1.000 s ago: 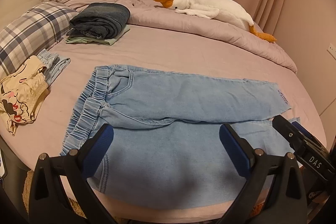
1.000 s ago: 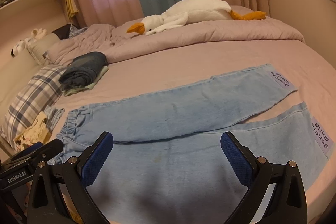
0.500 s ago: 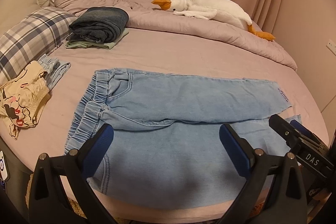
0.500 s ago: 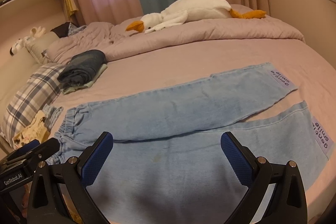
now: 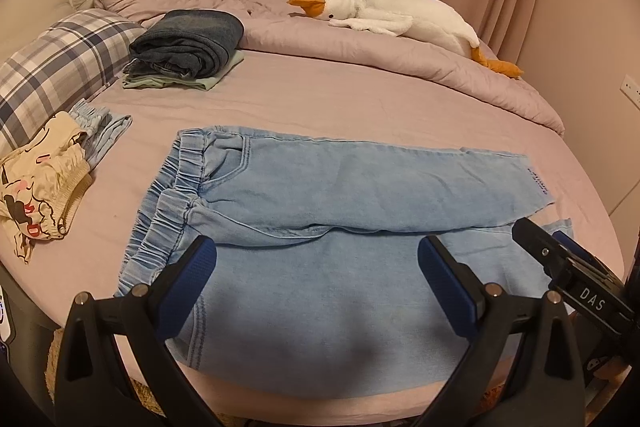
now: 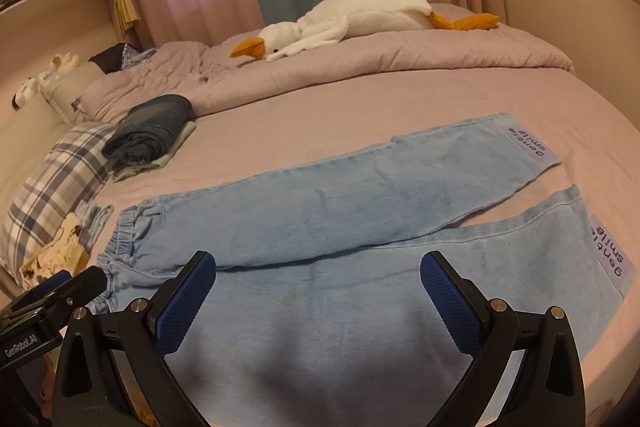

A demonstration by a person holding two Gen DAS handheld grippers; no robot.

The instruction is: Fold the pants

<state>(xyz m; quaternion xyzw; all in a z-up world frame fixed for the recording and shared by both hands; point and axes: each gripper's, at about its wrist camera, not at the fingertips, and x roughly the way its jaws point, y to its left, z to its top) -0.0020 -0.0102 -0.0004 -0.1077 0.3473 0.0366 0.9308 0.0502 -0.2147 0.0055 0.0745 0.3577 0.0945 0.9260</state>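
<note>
Along the near edge of the bed (image 5: 320,99), in the left wrist view, the light blue pants (image 5: 360,187) lie flat and spread lengthwise, the elastic waistband toward the left, the leg hems toward the right. The two legs lie side by side, the far one overlapping the near one along its edge. The left tool (image 5: 316,279) hovers above the near leg with its blue-padded fingers (image 5: 192,279) wide apart, holding nothing. The black body of the right tool (image 5: 568,275) juts in at the right, over the near hem. Toward the left edge of the bed sit a plaid pillow (image 5: 52,75), a cream printed garment (image 5: 40,187) and a small pale blue garment (image 5: 100,127). Farther back rests a stack of folded dark jeans (image 5: 188,43) on a pale green item, and a plush goose (image 5: 400,15) lies on the rumpled duvet (image 5: 360,55) by the far edge.

In the right wrist view, the pants (image 6: 340,211) stretch across the bed (image 6: 360,115), each hem bearing a patch printed "gentle smile" at the right. The right tool (image 6: 318,287) is spread open and empty above the near leg. The left tool (image 6: 52,299) shows at the lower left beside the waistband. The goose (image 6: 340,19), dark jeans (image 6: 152,131) and plaid pillow (image 6: 52,183) lie beyond.
</note>
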